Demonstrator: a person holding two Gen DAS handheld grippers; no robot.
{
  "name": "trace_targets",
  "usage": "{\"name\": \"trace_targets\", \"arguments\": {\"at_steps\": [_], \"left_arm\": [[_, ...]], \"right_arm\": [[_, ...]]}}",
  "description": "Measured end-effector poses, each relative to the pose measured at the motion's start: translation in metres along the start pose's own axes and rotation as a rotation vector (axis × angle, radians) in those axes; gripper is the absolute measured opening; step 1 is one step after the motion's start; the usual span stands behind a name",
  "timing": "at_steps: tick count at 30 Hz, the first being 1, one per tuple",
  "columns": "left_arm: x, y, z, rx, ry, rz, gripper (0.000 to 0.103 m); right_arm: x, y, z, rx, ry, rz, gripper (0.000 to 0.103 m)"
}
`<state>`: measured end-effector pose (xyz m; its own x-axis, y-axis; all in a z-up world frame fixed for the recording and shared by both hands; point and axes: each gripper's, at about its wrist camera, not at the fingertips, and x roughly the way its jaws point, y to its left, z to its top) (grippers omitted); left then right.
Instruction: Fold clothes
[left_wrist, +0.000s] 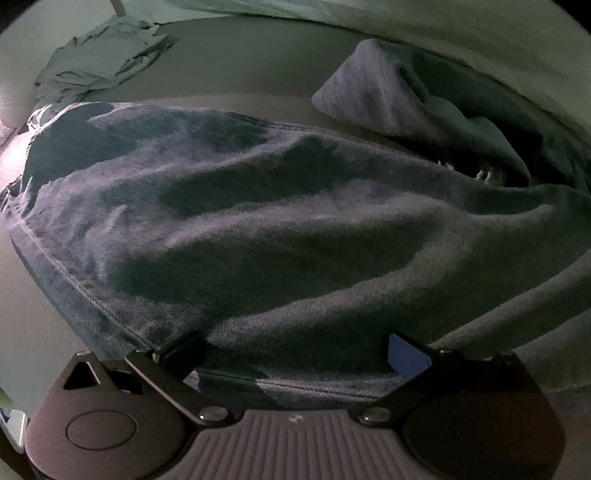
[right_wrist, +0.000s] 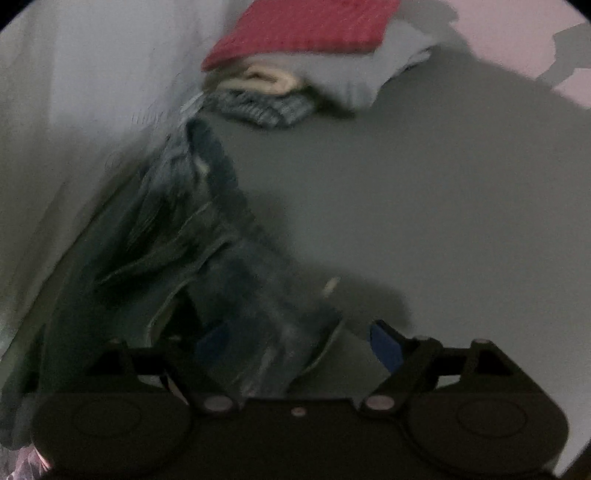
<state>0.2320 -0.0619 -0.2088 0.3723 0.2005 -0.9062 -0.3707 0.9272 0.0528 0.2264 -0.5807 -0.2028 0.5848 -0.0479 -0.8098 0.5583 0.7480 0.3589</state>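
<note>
A pair of blue jeans (left_wrist: 258, 229) lies rumpled across a pale bed surface (left_wrist: 240, 62) and fills the left wrist view. My left gripper (left_wrist: 295, 354) is open, its fingers spread over the jeans' near hem. In the right wrist view the jeans (right_wrist: 207, 258) show blurred, running from the near left toward the back. My right gripper (right_wrist: 295, 343) is open, with a fold of the denim between its fingers. The blue pad of its right finger (right_wrist: 386, 345) is clear of the cloth.
A crumpled light green garment (left_wrist: 107, 55) lies at the back left, and a grey garment (left_wrist: 373, 88) at the back right. In the right wrist view a stack of folded clothes (right_wrist: 266, 96) topped by a red item (right_wrist: 306, 29) sits at the back. A white sheet (right_wrist: 74, 110) rises on the left.
</note>
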Motion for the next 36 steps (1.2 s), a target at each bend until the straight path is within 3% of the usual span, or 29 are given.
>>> {"name": "trace_targets", "arguments": {"at_steps": [2,3,4,5,8,11,15,19,20,23,25,27,29,30,33,34,35,36], "left_arm": [[-0.004,0.000,-0.004,-0.003,-0.017,0.003,0.103],[-0.005,0.001,-0.006,-0.002,-0.024,0.003,0.103],[-0.004,0.002,-0.006,-0.001,-0.028,0.001,0.103],[-0.003,0.003,-0.005,0.000,-0.029,0.000,0.103],[-0.002,0.004,-0.003,0.001,-0.013,-0.002,0.103],[-0.002,0.001,0.000,0.008,0.006,-0.014,0.103],[-0.005,-0.004,0.004,0.052,0.047,-0.039,0.103],[-0.023,0.005,0.017,0.034,0.022,-0.165,0.103],[-0.029,0.009,0.022,0.012,0.003,-0.200,0.103],[-0.039,0.018,0.047,-0.036,-0.047,-0.283,0.103],[-0.040,0.018,0.067,-0.038,-0.074,-0.311,0.103],[-0.037,0.014,0.085,-0.035,-0.087,-0.323,0.103],[-0.023,0.006,0.105,-0.023,-0.067,-0.323,0.103],[-0.015,0.001,0.114,-0.016,-0.054,-0.325,0.103],[0.011,-0.014,0.135,-0.004,-0.012,-0.306,0.102],[0.020,-0.018,0.140,-0.003,0.001,-0.287,0.100],[0.028,-0.023,0.145,0.002,0.005,-0.265,0.091],[0.033,-0.027,0.149,0.018,-0.001,-0.246,0.068]], "right_arm": [[0.005,0.015,-0.008,-0.061,-0.059,-0.016,0.061],[0.008,0.026,-0.011,-0.114,-0.102,-0.078,0.039],[0.009,0.032,-0.012,-0.156,-0.121,-0.117,0.024],[0.002,0.034,-0.013,-0.172,-0.154,-0.131,0.016],[-0.042,0.024,-0.009,-0.165,-0.248,-0.131,0.016],[-0.058,0.010,-0.015,-0.156,-0.253,-0.166,0.016],[-0.022,-0.007,-0.039,-0.169,-0.136,-0.294,0.025],[-0.026,0.007,-0.045,-0.270,-0.162,-0.370,0.052],[-0.023,0.007,-0.046,-0.274,-0.168,-0.384,0.054],[-0.020,0.007,-0.051,-0.235,-0.132,-0.370,0.060],[-0.025,0.012,-0.056,-0.227,-0.122,-0.350,0.074],[-0.033,0.023,-0.063,-0.218,-0.127,-0.335,0.075],[-0.043,0.036,-0.074,-0.212,-0.141,-0.337,0.077],[-0.044,0.043,-0.079,-0.220,-0.142,-0.335,0.086],[-0.049,0.061,-0.096,-0.264,-0.118,-0.302,0.088],[-0.046,0.068,-0.099,-0.285,-0.111,-0.300,0.088],[-0.045,0.076,-0.102,-0.318,-0.108,-0.299,0.088],[-0.045,0.083,-0.105,-0.350,-0.109,-0.302,0.088]]}}
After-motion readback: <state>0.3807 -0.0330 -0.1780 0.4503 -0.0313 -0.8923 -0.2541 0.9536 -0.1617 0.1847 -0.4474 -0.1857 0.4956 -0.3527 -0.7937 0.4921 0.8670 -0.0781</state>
